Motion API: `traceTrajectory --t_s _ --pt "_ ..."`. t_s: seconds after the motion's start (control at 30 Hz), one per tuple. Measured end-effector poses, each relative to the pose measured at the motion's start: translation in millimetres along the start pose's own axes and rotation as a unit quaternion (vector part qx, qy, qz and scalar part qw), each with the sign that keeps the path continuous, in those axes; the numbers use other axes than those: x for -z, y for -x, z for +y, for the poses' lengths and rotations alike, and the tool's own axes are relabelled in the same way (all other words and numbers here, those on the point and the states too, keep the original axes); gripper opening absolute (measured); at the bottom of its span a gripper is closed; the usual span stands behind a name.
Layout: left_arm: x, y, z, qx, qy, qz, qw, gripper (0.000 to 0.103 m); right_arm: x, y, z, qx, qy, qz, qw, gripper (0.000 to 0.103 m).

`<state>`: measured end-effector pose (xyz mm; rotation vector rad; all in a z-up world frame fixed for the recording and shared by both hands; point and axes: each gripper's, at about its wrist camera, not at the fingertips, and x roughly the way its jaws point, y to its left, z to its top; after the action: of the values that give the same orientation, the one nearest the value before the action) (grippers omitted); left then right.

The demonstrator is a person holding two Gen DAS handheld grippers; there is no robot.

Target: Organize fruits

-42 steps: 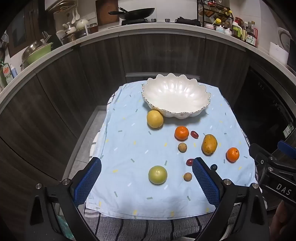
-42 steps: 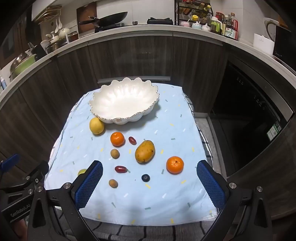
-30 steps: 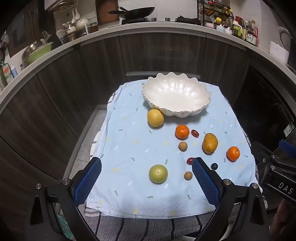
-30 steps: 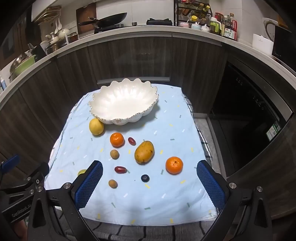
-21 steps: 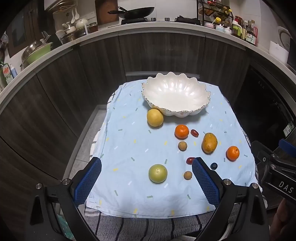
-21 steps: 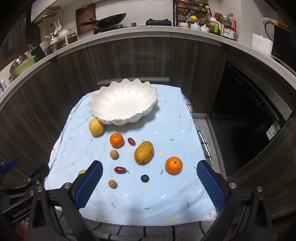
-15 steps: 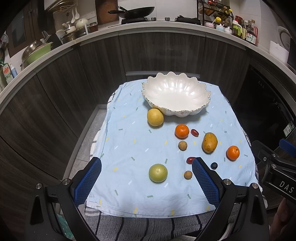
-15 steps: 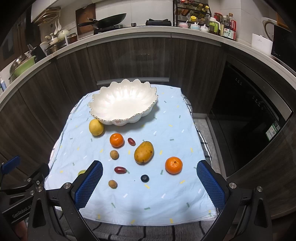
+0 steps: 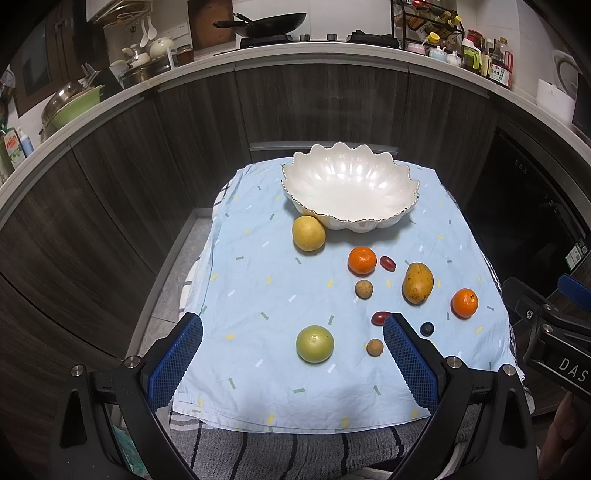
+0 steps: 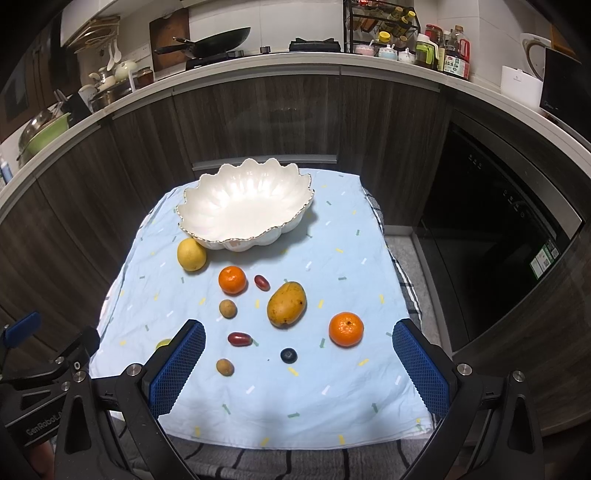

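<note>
An empty white scalloped bowl [image 9: 351, 218] [image 10: 207, 236] stands at the far end of a light blue cloth [image 9: 258, 288] [image 10: 332, 266]. Loose on the cloth lie a yellow citrus [image 9: 308, 233] [image 10: 191, 254], two tangerines [image 9: 362, 260] [image 9: 464, 302] [image 10: 232, 280] [image 10: 346, 329], a mango [image 9: 417, 282] [image 10: 287, 303], a green round fruit [image 9: 314, 343], two red oval fruits [image 10: 262, 282] [image 10: 240, 338], two small brown fruits [image 10: 227, 308] [image 10: 224, 367] and a blueberry [image 10: 288, 355]. My left gripper [image 9: 291, 354] is open and empty above the near edge, around the green fruit. My right gripper [image 10: 299, 358] is open and empty above the blueberry.
Dark wood cabinets curve behind the table. The counter above holds a black pan [image 9: 273, 23], pots [image 9: 74, 107] and bottles [image 10: 443, 51]. A dark oven front [image 10: 498, 229] stands to the right. A striped grey towel [image 9: 295, 454] lies under the cloth's near edge.
Both grippers stay open and nearly still; the views shift only very slightly. No fruit has moved.
</note>
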<state>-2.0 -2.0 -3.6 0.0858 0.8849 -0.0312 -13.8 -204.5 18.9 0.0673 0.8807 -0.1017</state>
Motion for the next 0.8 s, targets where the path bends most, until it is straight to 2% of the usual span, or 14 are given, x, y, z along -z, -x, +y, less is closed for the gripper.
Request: traceTrajectory --t_s 0.8 --pt "-0.5 -0.3 -1.4 0.0 -0.002 -0.001 1.0 0.1 0.4 3.3 -2.2 0.0 -0.003 -0.002 1.0 0.102"
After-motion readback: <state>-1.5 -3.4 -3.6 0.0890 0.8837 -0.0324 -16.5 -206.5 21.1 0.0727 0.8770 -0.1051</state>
